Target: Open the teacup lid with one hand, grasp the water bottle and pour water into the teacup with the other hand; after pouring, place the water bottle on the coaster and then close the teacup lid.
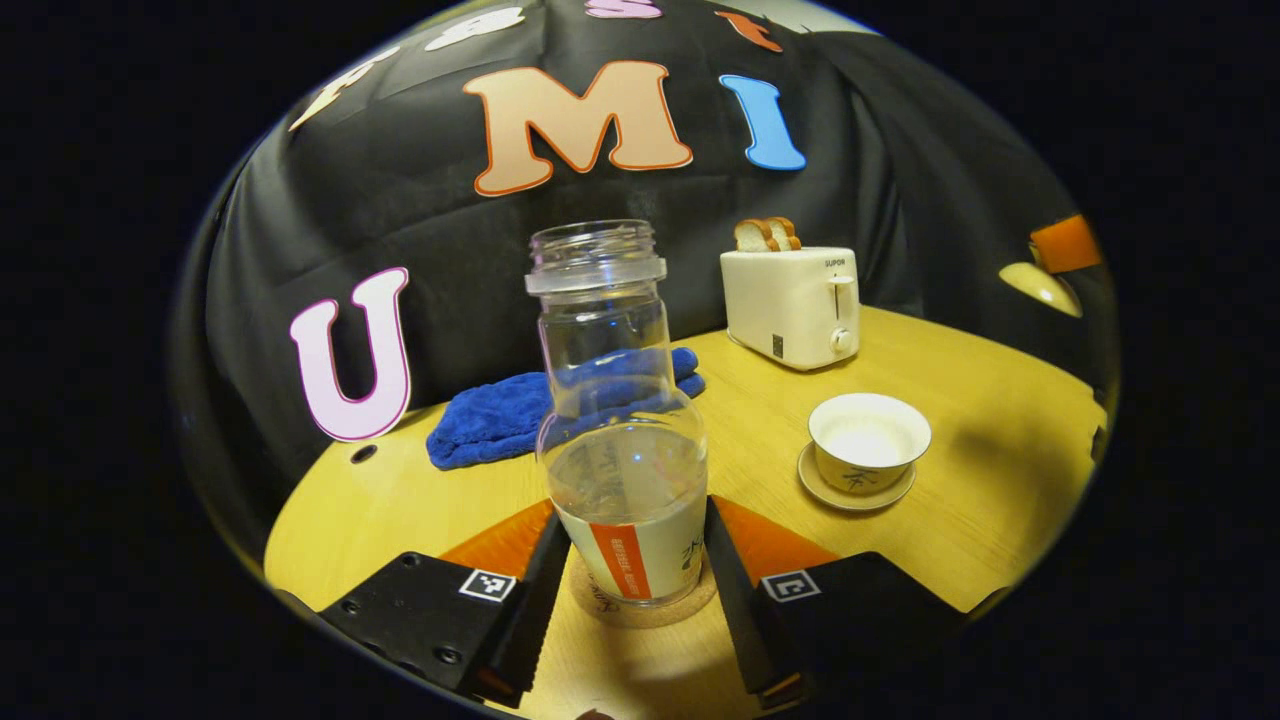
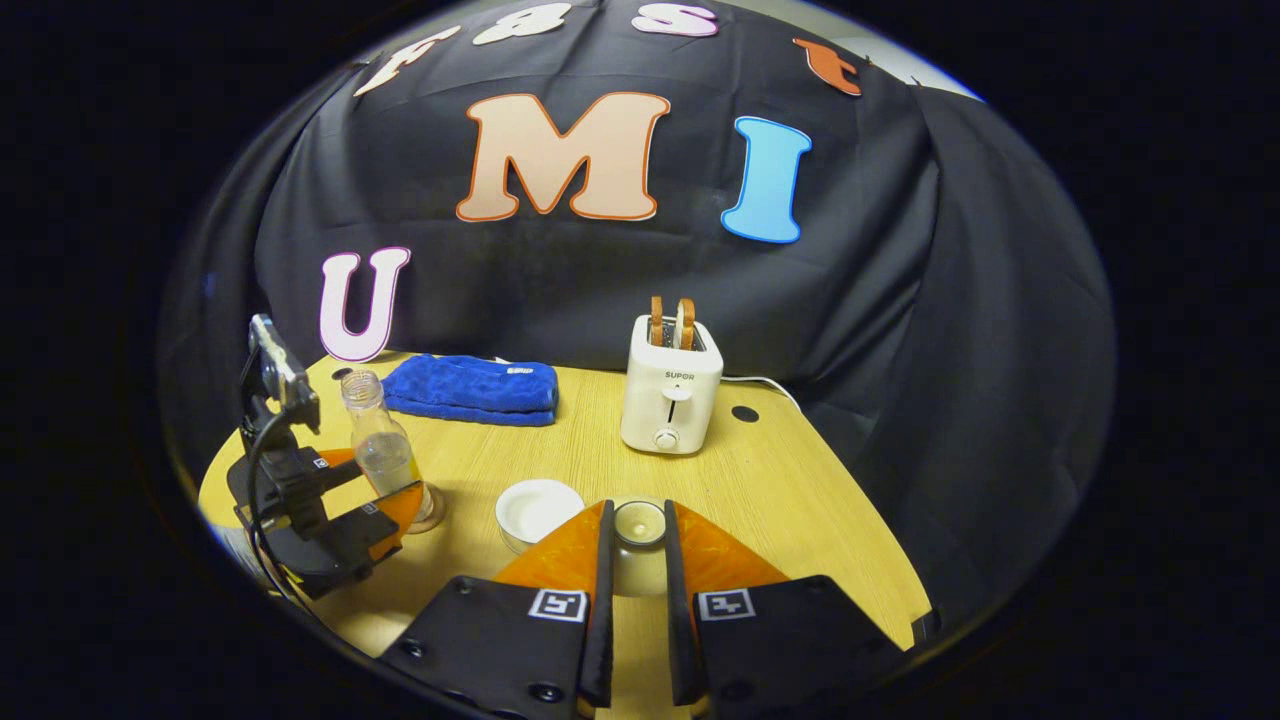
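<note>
Landmark: the toaster (image 2: 668, 400), at the back of the table (image 2: 800, 500).

Bottle (image 1: 622, 440): in front of the toaster and off to its left in the left gripper view, standing upright on the coaster (image 1: 640, 605). Clear plastic, cap off, water only in the lower part. Judged light, thin-walled, a bit slick; a hard squeeze could buckle it and push water out of the open neck. Best hold looks to be low, across the labelled band, where the wall is fuller and the weight sits.

Left gripper (image 1: 628, 585): fingers flank that band near the base, close on both sides. Cannot tell whether they press on it or stand just clear.

Cup (image 1: 868, 440): in front of the toaster, slightly right of it in the left gripper view, on its saucer (image 1: 850, 490), uncovered; pale inside, water level unclear. Thin ceramic, judged fragile and easily tipped.

Lid (image 2: 640, 525): right gripper (image 2: 636, 540) holds it, in front of the toaster, just right of the cup (image 2: 538, 510). Fingers narrow, one on each side of the small top knob, apparently gripping. Glazed, slippery, chips if dropped; the knob is the natural hold.

Blue cloth (image 2: 470, 388) lies left of the toaster, near the wall.

Judgement: pouring looks done; the lid goes back next, lowered level and gently.
</note>
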Demonstrator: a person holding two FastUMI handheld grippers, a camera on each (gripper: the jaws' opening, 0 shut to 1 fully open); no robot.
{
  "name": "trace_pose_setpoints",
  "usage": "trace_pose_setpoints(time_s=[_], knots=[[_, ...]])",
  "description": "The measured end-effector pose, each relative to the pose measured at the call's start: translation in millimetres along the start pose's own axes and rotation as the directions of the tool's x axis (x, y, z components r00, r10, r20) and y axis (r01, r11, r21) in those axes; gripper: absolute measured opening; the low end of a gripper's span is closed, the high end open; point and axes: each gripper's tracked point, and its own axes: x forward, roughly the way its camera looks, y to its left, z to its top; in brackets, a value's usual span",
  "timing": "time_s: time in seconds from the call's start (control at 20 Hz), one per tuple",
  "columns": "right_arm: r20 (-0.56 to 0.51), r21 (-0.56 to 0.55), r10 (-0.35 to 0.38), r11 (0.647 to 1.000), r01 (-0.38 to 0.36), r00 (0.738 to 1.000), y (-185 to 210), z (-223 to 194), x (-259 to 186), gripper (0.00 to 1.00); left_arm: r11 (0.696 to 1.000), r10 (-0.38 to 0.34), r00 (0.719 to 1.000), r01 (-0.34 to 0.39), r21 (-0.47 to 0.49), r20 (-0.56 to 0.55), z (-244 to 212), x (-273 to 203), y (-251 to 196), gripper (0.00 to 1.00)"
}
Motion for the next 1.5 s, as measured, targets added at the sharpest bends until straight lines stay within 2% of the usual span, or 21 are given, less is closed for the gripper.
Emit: trace_pose_setpoints(time_s=[0.3,0.55,0.75,0.85,1.0,1.2,1.4,1.5], knots=[[0.006,0.024,0.025,0.999,-0.025,1.0,-8.5,-4.5,6.0,0.26,0.98,0.04,0.999,-0.039,0.197,-0.002,21.7,0.4,-0.5,0.71],[0.014,0.043,0.034,0.998,-0.034,0.999,-24.4,-6.1,8.9,0.26,0.93,0.067,0.997,-0.05,0.365,-0.034,21.8,2.2,0.5,0.71],[0.013,0.065,0.04,0.997,-0.041,0.999,-39.9,-9.5,11.3,0.28,0.896,0.069,0.994,-0.027,0.443,-0.08,12.9,3.4,-0.4,0.7],[0.012,0.068,0.042,0.997,-0.043,0.999,-48.0,-11.3,13.4,0.26,0.856,0.09,0.992,-0.029,0.517,-0.093,12.6,5.8,2.0,0.7],[0.005,0.084,0.045,0.995,-0.045,0.999,-58.9,-17.8,16.2,0.28,0.777,0.115,0.986,-0.013,0.63,-0.121,8.5,8.6,6.2,0.7],[-0.004,0.102,0.053,0.993,-0.052,0.999,-70.4,-25.3,19.5,0.26,0.699,0.134,0.979,0.016,0.715,-0.152,2.6,12.8,2.7,0.7],[-0.009,0.114,0.068,0.991,-0.066,0.998,-77.2,-30.7,22.8,0.26,0.58,0.15,0.975,0.047,0.813,-0.164,1.9,13.4,-2.0,0.7],[-0.009,0.121,0.077,0.99,-0.075,0.997,-78.7,-32.0,23.6,0.26,0.531,0.16,0.973,0.058,0.845,-0.168,2.8,13.3,-1.7,0.7]])
